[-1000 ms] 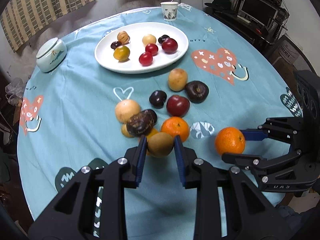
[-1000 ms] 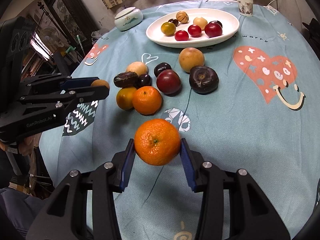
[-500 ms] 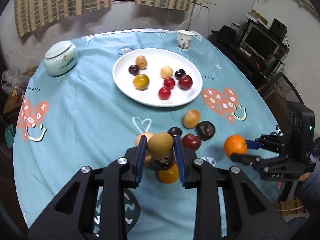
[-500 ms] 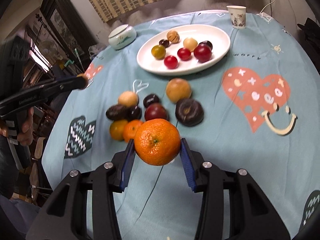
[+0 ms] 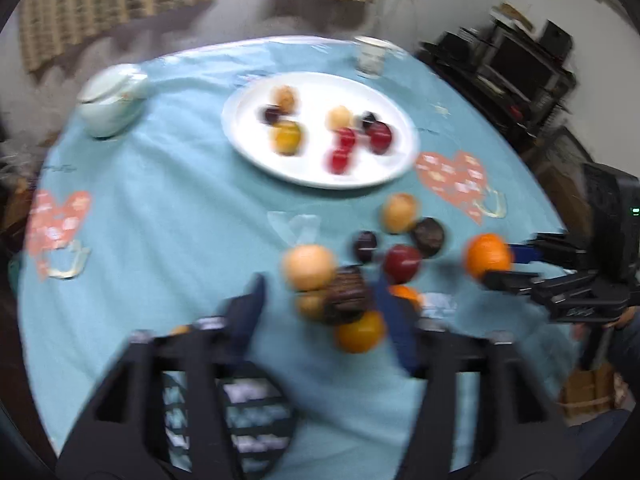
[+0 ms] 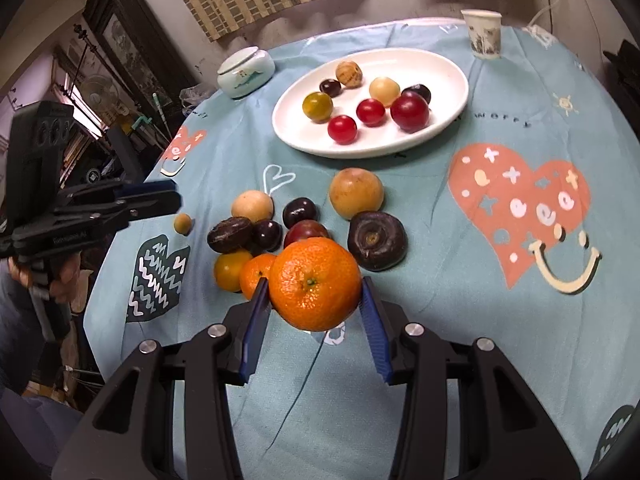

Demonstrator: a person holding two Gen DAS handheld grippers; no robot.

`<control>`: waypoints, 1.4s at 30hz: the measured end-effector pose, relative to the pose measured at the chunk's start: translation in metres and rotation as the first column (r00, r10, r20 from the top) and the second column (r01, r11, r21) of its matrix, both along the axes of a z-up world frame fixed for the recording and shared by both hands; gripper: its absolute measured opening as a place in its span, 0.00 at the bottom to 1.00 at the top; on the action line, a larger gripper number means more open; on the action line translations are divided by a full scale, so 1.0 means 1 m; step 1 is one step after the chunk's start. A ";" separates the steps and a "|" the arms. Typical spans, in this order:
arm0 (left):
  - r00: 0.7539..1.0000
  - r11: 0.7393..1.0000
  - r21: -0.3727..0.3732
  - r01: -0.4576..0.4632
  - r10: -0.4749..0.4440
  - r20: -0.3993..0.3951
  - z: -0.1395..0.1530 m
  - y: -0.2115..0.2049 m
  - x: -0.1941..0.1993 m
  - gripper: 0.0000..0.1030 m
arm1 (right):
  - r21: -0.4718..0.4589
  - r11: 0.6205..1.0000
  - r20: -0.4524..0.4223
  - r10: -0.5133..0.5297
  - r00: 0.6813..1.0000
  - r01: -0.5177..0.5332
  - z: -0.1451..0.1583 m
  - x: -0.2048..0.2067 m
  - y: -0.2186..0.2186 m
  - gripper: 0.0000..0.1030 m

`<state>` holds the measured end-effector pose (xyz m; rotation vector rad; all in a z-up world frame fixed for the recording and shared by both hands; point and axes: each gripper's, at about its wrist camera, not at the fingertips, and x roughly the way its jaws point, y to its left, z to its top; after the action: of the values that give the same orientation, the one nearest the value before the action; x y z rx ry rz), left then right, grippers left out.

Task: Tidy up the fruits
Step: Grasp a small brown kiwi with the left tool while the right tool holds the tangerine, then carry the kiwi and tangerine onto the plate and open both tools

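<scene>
Orange (image 6: 315, 283) pinched in right tongs (image 6: 315, 312) above the desk (image 6: 460, 320), near loose fruit pile (image 6: 280, 224). Left tongs (image 5: 324, 320) opening, nothing between them; small tan fruit (image 6: 183, 224) just beside their tips.

Plates: one (image 6: 448, 76)
Fruits on plate: eight, among them three red (image 6: 410, 111), two dark (image 6: 330, 87), one yellow-green (image 6: 317, 106)
Fruits on cloth: eleven, in a cluster (image 6: 356, 194) but for one small tan one (image 6: 183, 224)
Oranges held: one (image 6: 315, 283)
Cups: one (image 6: 481, 33)
Lidded jars: one (image 6: 245, 67)
Grippers: two, left (image 6: 172, 202) and right (image 6: 312, 322)
</scene>
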<state>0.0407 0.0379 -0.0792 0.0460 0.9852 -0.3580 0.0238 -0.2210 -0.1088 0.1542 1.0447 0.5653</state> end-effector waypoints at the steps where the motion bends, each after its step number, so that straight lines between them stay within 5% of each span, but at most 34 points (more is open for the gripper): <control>1: 1.000 0.999 0.015 -0.030 0.030 -0.005 -0.003 0.015 0.000 0.63 | 0.003 1.000 -0.003 -0.004 1.000 0.004 -0.002 0.000 -0.001 0.44; 8: 0.947 0.948 -0.021 -0.319 0.317 -0.058 -0.015 0.129 -0.009 0.57 | 0.006 1.000 -0.045 0.005 0.999 -0.005 -0.014 -0.003 0.004 0.44; 12: 0.915 0.918 0.005 -0.396 0.395 -0.085 -0.025 0.160 -0.018 0.57 | 0.003 1.000 -0.054 0.013 0.998 -0.013 -0.017 -0.004 0.009 0.44; 21: 0.970 0.978 0.055 -0.201 0.207 -0.127 -0.064 0.083 0.003 0.54 | -0.012 0.999 -0.070 0.045 0.997 -0.046 -0.017 -0.005 0.024 0.44; 25: 0.954 0.972 0.098 -0.214 0.229 -0.192 -0.086 0.080 0.016 0.23 | -0.020 0.999 -0.077 0.035 0.996 -0.037 -0.019 -0.007 0.022 0.44; 26: 0.954 0.972 0.083 -0.220 0.232 -0.191 -0.084 0.082 0.015 0.23 | -0.018 0.999 -0.078 0.032 0.996 -0.033 -0.019 -0.007 0.021 0.44; 34: 0.986 0.986 0.011 -0.164 0.164 -0.043 -0.021 0.055 0.021 0.22 | -0.015 0.999 -0.044 0.034 0.998 -0.035 -0.009 0.004 0.022 0.44; 42: 0.999 0.999 -0.025 -0.028 0.029 0.043 0.024 -0.029 0.089 0.23 | -0.011 1.000 0.137 -0.012 0.991 0.013 0.045 0.076 0.013 0.44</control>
<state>0.1297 0.0086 -0.0552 0.0176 0.9377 -0.3419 0.1000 -0.2083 -0.0637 0.1097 0.9134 0.5503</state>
